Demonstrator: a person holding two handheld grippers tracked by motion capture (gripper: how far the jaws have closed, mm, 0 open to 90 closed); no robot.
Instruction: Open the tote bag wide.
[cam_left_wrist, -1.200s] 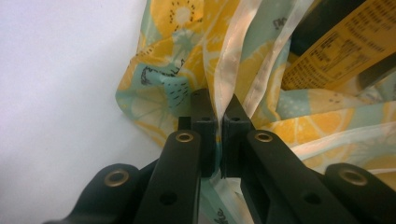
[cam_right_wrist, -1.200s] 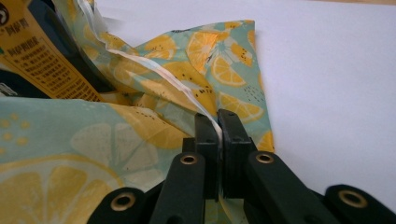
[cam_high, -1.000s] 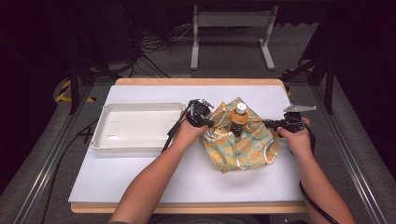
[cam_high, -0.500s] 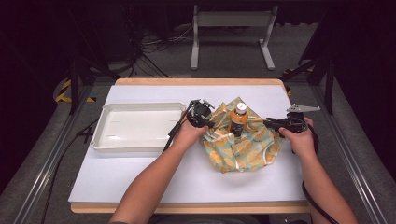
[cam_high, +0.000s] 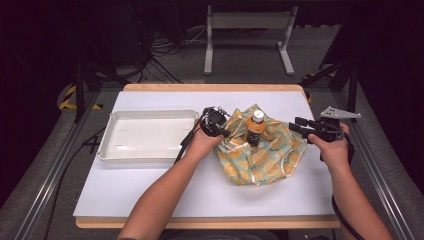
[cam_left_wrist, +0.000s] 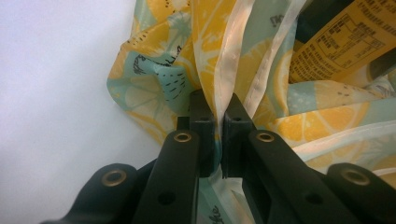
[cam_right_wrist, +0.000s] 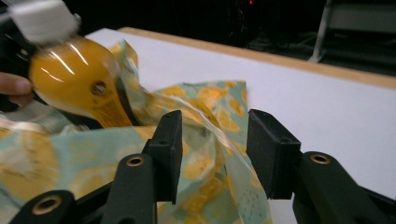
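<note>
From the high view, a lemon-print cloth (cam_high: 260, 152) lies bunched toward the right half of the bench (cam_high: 150, 195) with an orange bottle (cam_high: 255, 129) upright on it, the left hand-held gripper (cam_high: 223, 131) at its left edge, the right hand-held gripper (cam_high: 295, 125) just off its right edge, and a white tray (cam_high: 145, 136) lying toward the left edge. In the left gripper view, the jaws are clamped on a fold of the cloth (cam_left_wrist: 219, 60), which looks thin, limp and probably slippery, so a hemmed edge is likely the best hold. In the right gripper view, the jaws have just been opening and stand apart with a loose cloth (cam_right_wrist: 215, 154) corner between them, unpressed, beside the bottle (cam_right_wrist: 79, 79), which seems heavy enough to tip if the fabric is tugged.
</note>
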